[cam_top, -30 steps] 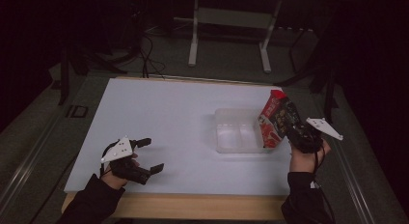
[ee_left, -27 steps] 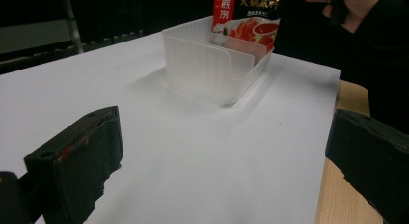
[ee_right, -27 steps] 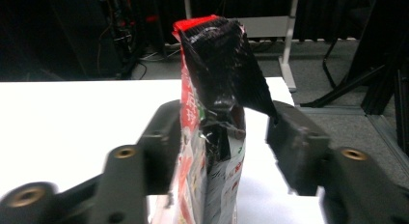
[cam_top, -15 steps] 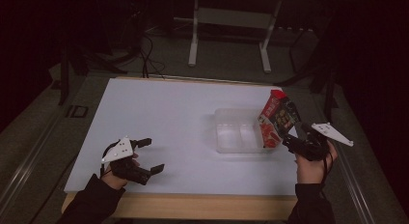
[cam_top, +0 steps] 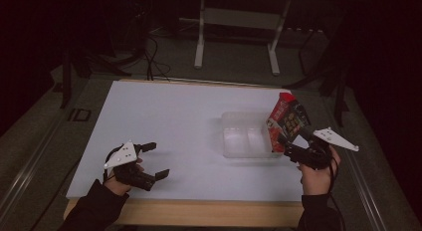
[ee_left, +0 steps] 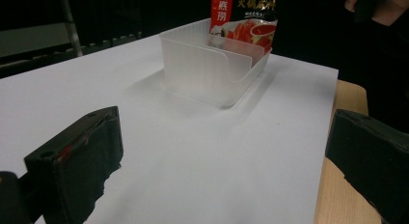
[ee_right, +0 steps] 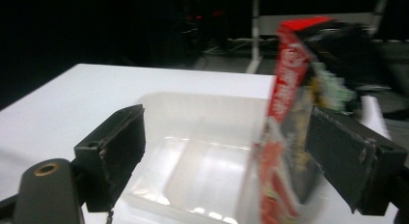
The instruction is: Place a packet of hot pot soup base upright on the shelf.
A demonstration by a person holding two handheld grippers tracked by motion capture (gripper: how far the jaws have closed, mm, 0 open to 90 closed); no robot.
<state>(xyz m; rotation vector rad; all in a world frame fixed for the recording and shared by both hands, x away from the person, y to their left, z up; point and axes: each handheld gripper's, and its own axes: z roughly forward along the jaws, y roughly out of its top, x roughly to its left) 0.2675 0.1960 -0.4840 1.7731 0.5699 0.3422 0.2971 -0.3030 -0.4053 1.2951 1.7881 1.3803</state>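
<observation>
A clear plastic bin (cam_top: 245, 136) with a divider stands right of centre on the white board (cam_top: 174, 116). A red and black snack packet (cam_top: 285, 120) stands upright in the bin's right end, leaning on its wall. My right gripper (cam_top: 297, 143) hovers just right of and nearer than the packet. Its jaws have just been opening and stand open. In the right gripper view the packet (ee_right: 284, 132) is just ahead of the jaws, toward the right one, with neither pad pressing on it. My left gripper (cam_top: 153, 161) rests open at the front left, empty, facing the bin (ee_left: 212, 64) and packet (ee_left: 243, 21).
The wooden table edge (cam_top: 199, 211) runs along the front of the board. Behind the table stand a metal frame's legs (cam_top: 200, 37) and loose cables (cam_top: 152, 52) on the dark floor. A small square marker (cam_top: 79, 114) lies off the board's left side.
The right gripper has let go of the packet, opened wide and drawn back to the right and toward the person. The packet stays standing in the bin. The left gripper has kept still.
</observation>
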